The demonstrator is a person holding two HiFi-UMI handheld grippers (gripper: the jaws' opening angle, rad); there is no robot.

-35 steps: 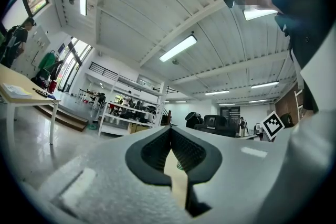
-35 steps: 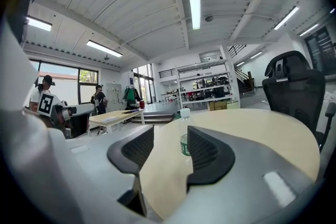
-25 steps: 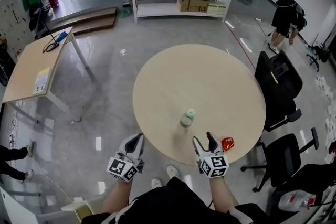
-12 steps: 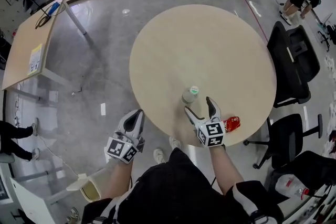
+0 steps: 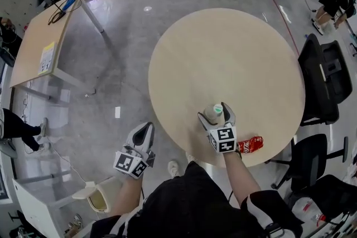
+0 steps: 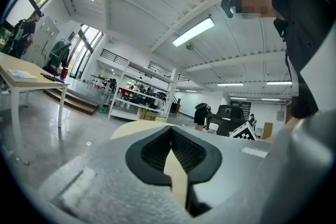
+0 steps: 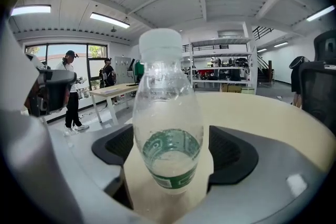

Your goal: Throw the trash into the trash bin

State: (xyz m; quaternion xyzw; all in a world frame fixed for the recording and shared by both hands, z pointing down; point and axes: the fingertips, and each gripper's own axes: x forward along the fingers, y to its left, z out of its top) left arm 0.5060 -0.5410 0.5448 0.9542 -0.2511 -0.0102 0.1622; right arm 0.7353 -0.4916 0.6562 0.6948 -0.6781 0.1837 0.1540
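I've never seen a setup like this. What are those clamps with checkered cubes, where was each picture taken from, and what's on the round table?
No robot: a person holds a two-jaw gripper in each hand. One picture looks down from the person's head camera; the other two come from cameras riding on the grippers, looking along their jaws. On the round table are a clear plastic bottle and a red piece of trash. The right gripper has the bottle between its opening jaws, not gripped. The left gripper is shut and empty, beside the table.
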